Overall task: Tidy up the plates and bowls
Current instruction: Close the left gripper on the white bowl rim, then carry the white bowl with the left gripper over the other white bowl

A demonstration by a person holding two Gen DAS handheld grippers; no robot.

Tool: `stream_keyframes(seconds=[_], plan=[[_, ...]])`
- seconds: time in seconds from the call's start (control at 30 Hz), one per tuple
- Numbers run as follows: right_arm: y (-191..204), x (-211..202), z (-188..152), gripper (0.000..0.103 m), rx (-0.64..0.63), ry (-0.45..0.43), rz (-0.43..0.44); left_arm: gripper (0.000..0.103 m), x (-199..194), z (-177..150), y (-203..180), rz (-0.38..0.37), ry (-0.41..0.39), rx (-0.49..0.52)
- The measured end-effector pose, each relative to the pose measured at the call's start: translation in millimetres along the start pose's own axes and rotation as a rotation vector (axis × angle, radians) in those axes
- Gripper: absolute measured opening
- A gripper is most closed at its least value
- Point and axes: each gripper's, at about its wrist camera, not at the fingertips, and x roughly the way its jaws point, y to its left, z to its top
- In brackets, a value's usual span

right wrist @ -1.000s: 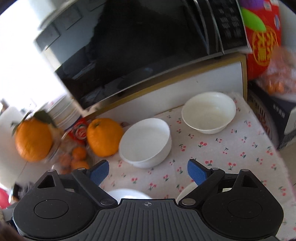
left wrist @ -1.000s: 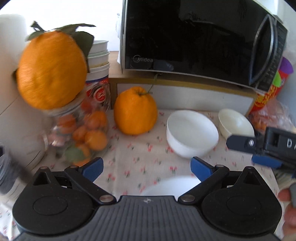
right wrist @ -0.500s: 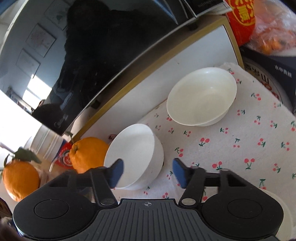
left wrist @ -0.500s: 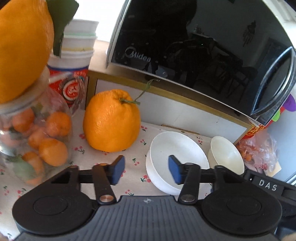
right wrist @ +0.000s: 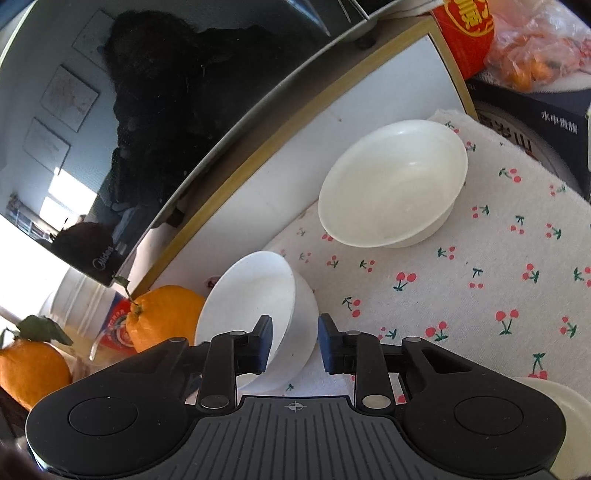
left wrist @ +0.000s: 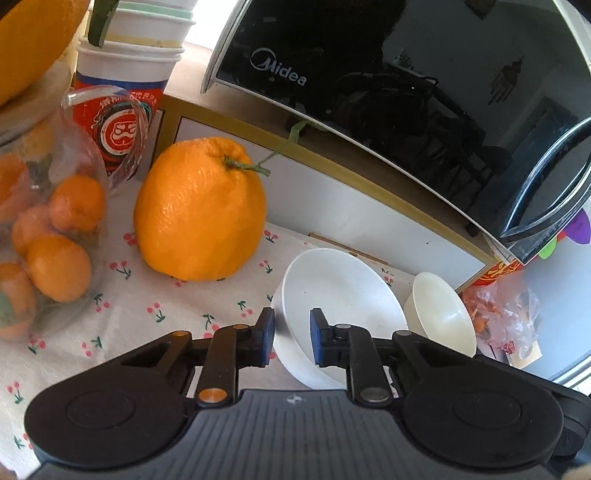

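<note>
A white bowl (left wrist: 340,295) (right wrist: 255,306) sits on the cherry-print cloth (right wrist: 480,280) below the microwave. My left gripper (left wrist: 291,338) straddles its left rim, one pad outside and one inside, jaws narrowed around the wall. My right gripper (right wrist: 295,341) straddles its right wall the same way. Whether the pads press the bowl is unclear. A cream bowl (left wrist: 439,314) (right wrist: 391,184) stands to the right, apart from both grippers.
A large orange (left wrist: 199,210) sits left of the white bowl. A glass jar of small oranges (left wrist: 48,229) and stacked cups (left wrist: 125,74) stand at far left. A black microwave (left wrist: 406,81) overhangs the back. A red package (right wrist: 465,33) and box (right wrist: 535,114) stand at right.
Both grippers moved forward and down onto the white bowl and their jaws narrowed from wide open to a small gap around its rim. The bowls have not moved.
</note>
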Motion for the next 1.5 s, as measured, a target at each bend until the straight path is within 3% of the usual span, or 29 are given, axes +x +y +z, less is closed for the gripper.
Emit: stream_keyframes(seconds=[0.1, 0.17, 0.43, 0.73, 0.93, 1.23, 1.5], plan=[[0.8, 0.0, -2.1, 0.025, -0.023, -0.001, -0.011, 0.012, -1.6, 0.5, 1.7, -0.004, 0.009, -0.031], [0.7, 0.1, -3.6, 0.020, -0.032, -0.003, -0.013, 0.011, -2.4, 0.9, 1.3, -0.003, 0.007, -0.037], [6.7, -8.9, -5.6, 0.018, -0.043, -0.030, -0.020, 0.011, -8.9, -3.4, -5.6, -0.001, -0.004, -0.014], [28.1, -46.5, -12.3, 0.018, -0.095, -0.025, -0.010, 0.010, -49.2, -5.0, -10.8, -0.006, -0.036, 0.003], [45.5, -86.0, -19.9, 0.018, -0.127, 0.012, -0.024, 0.009, -79.2, -14.0, -10.8, -0.017, -0.013, -0.025], [46.6, -153.1, -39.3, 0.019, -0.147, 0.054, -0.037, 0.008, -127.4, -46.8, -24.3, -0.049, 0.005, -0.036], [28.3, -195.1, -64.1, 0.019, -0.191, 0.133, -0.119, 0.008, -147.8, -96.9, -24.7, -0.093, 0.102, -0.036]])
